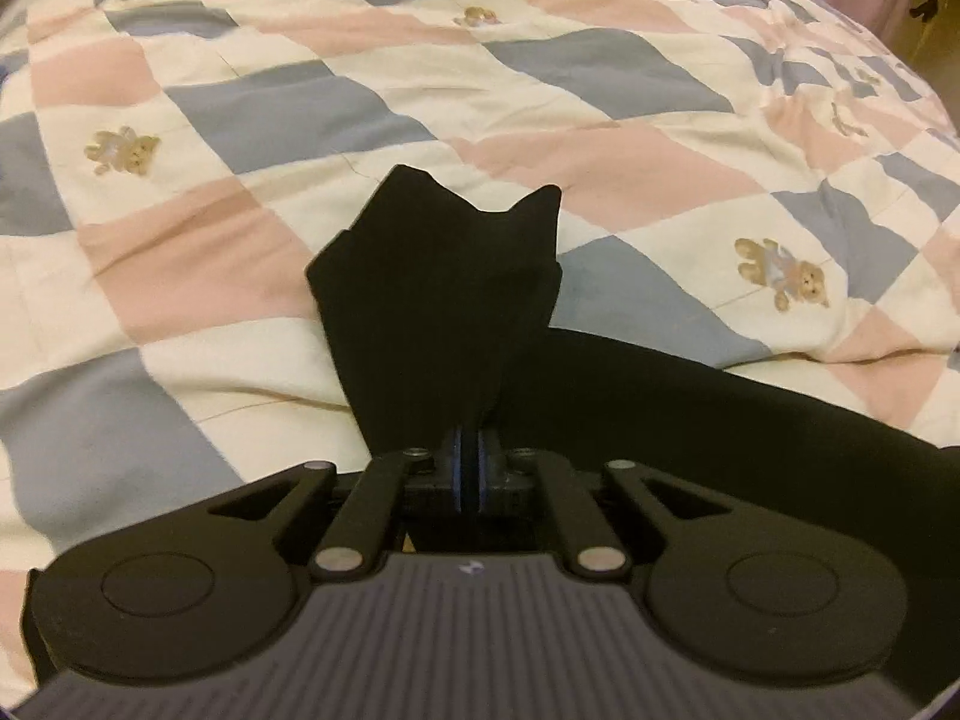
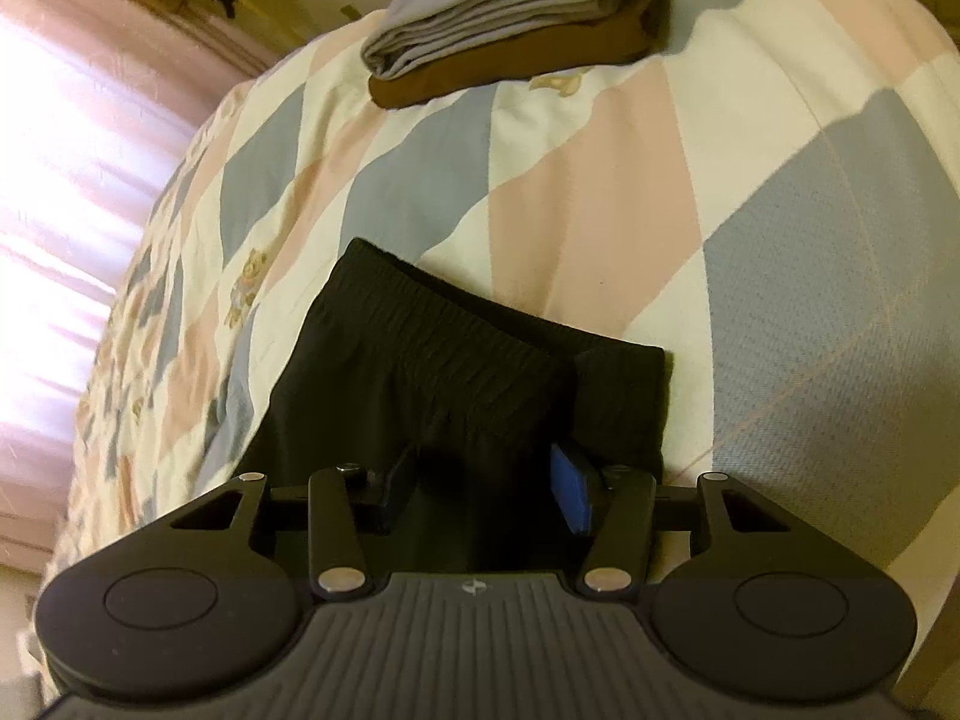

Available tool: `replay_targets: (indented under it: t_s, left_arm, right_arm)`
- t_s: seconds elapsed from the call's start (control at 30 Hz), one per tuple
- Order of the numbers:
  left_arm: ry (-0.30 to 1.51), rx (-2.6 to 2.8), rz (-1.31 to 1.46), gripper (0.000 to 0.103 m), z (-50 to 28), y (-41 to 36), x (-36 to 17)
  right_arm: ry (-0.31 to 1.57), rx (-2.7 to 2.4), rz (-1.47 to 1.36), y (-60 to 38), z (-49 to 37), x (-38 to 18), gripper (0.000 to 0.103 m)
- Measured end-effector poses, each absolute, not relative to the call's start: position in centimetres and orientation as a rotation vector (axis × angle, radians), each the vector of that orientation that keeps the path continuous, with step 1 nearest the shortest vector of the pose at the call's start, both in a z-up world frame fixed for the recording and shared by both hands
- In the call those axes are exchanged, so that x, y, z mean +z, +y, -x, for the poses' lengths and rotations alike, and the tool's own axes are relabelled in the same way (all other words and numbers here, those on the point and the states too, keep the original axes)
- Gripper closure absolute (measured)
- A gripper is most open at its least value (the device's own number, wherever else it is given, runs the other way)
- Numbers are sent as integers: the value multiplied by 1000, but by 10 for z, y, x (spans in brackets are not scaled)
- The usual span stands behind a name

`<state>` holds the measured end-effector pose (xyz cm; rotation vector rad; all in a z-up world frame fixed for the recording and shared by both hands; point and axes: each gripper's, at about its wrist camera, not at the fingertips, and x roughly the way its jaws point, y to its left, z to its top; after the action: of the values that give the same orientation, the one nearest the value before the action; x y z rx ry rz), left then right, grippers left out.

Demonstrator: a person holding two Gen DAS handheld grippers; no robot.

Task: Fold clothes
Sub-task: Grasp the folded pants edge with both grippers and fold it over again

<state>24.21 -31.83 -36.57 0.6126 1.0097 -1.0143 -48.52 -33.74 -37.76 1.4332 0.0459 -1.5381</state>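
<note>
Patchwork quilt (image 1: 252,114) on a bed, one black garment (image 2: 456,372) mid-fold.
Beyond the garment, a grey folded piece (image 2: 498,6) tops a brown one (image 2: 516,60), seemingly finished. The left tool (image 1: 470,462) pinches a garment corner; the right tool (image 2: 480,492) stands open over its ribbed waistband. This piece remains.

Black garment (image 1: 444,288), plain and dark, spread across a checked quilt (image 1: 252,120) of pink, blue and cream squares. One bunched end pinched and lifted, standing up in two peaks above the bedding, the rest trailing off flat to the right. Ribbed elastic waistband (image 2: 456,348) lying flat at the other end, its corner folded over.

Farther off, folded grey cloth (image 2: 480,6) stacked on folded brown cloth (image 2: 528,60).
</note>
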Motion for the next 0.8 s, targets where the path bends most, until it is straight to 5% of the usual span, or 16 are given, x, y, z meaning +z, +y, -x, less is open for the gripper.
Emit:
replay_targets:
  t_s: [0.1, 0.27, 0.33, 0.37, 0.5, 0.8]
  left_arm:
    - [933, -1038, -700, 81, -230, -335, -368]
    - [785, -1044, -925, 78, -199, -372, -386]
    - [748, -1048, -967, 84, -194, -379, -392]
    - [745, -1051, -972, 100, -193, -380, -394]
    - [764, -1048, -918, 102, -202, -373, -388]
    - [790, -847, -535, 102, -277, -243, -274]
  right_arm:
    - [-13, -1543, -1464, -335, 490, -381, 51]
    - [-107, -1547, -1514, -332, 497, -383, 51]
    - [-113, -1544, -1522, -333, 498, -384, 52]
    - [-116, -1542, -1525, -333, 499, -384, 55]
    - [56, -1564, -1413, -340, 491, -371, 90]
    - [162, -1476, -1326, -342, 495, -299, 92]
